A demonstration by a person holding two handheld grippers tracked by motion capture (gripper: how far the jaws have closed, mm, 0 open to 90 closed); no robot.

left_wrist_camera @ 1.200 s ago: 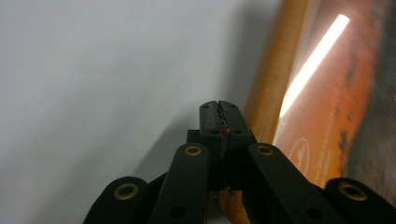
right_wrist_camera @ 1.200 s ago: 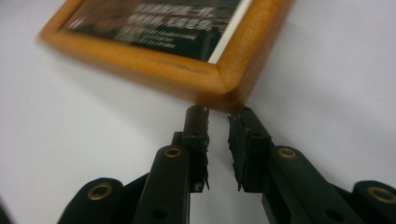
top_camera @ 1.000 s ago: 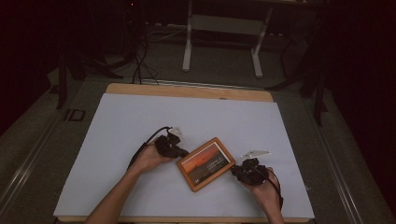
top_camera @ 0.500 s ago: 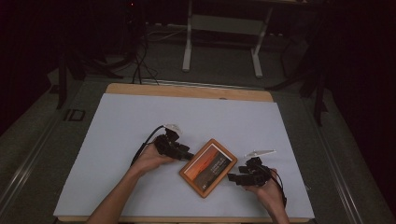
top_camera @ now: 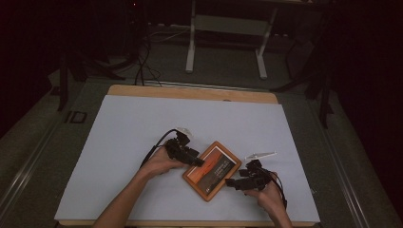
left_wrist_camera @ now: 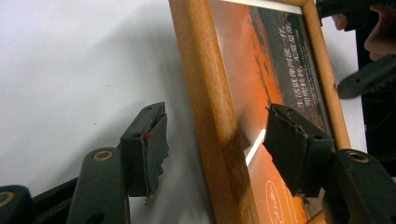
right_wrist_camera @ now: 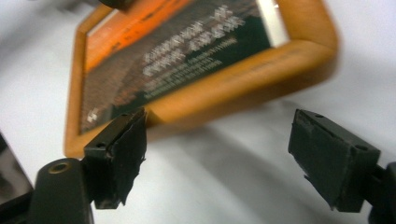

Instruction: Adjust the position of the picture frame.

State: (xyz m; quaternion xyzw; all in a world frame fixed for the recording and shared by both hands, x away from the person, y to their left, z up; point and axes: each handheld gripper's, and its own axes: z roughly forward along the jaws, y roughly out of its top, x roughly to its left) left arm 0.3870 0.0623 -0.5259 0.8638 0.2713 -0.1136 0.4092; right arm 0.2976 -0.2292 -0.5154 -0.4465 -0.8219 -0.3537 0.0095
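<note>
Both grippers, left (top_camera: 197, 161) and right (top_camera: 230, 182), have just spread open, releasing the flat orange-printed wooden picture frame (top_camera: 212, 170); withdraw straight, not nudging it.

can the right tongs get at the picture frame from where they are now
Probably yes. The right tongs stand open just off the near edge of the picture frame, their jaws having just been opening with only bare white table between. The left tongs straddle the opposite edge, out of their way.
</note>
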